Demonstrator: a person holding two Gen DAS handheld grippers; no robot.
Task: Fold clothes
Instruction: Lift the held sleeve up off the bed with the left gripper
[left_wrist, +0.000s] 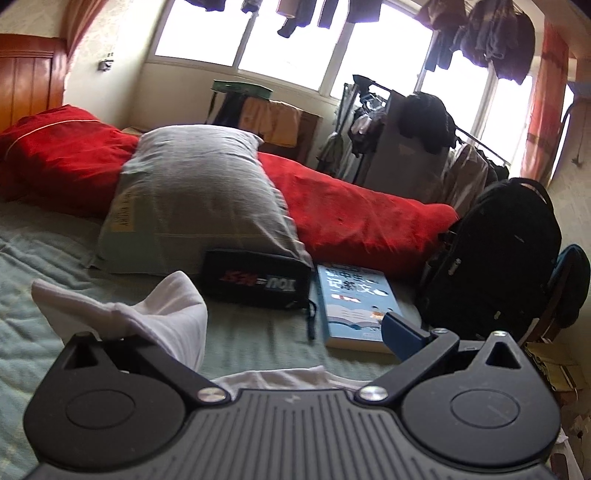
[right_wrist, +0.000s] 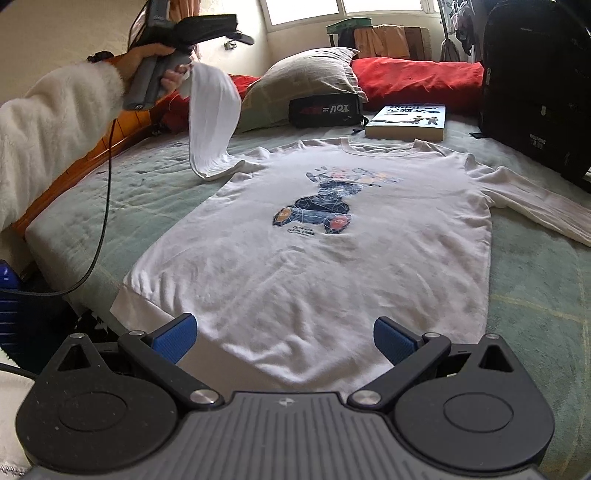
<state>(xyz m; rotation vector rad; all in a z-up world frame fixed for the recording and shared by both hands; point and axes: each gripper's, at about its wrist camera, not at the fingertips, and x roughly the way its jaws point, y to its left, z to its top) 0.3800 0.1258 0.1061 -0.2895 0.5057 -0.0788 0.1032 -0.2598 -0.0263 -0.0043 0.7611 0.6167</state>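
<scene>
The white sweatshirt lies face-up on the bed, below the book. The left claw lifts its sleeve, seemingly for folding inward; the right claw hovers wide at the hem.

A white long-sleeved sweatshirt lies face up and flat on a green quilted bed, its neckline towards the pillow, its ribbed hem at the bed's near edge. A dark blue geometric figure is printed on the chest. One sleeve stretches flat across the bed; the other sleeve is lifted off the bed, cuff uppermost, hanging in a fold.
</scene>
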